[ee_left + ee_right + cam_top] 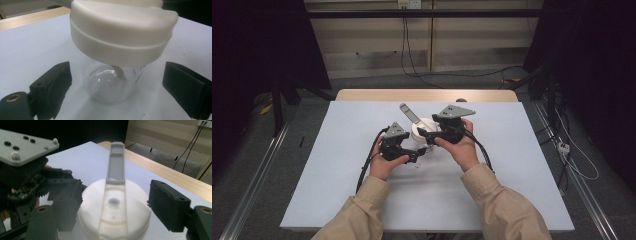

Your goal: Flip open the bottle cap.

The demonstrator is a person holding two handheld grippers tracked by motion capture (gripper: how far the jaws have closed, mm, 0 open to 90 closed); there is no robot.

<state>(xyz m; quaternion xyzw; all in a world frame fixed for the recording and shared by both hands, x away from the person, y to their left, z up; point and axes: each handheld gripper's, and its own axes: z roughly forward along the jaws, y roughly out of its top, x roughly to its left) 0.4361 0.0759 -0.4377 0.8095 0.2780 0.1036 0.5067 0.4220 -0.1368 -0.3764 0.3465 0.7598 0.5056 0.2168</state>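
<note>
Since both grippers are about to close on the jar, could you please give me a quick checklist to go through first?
1. Jar stands upright on the table: ok.
2. Left gripper open, jaws either side of the glass body: ok.
3. Right gripper open, jaws flanking the lid: ok.
4. Lid seated level on the jar: ok.
5. Grey flap folded down: not ok, it stands up.
6. Lid screwed tight: cannot tell.

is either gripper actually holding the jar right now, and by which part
Nothing is held yet. The left gripper brackets the clear jar, the right gripper its white lid, jaws open, gaps visible.
</note>
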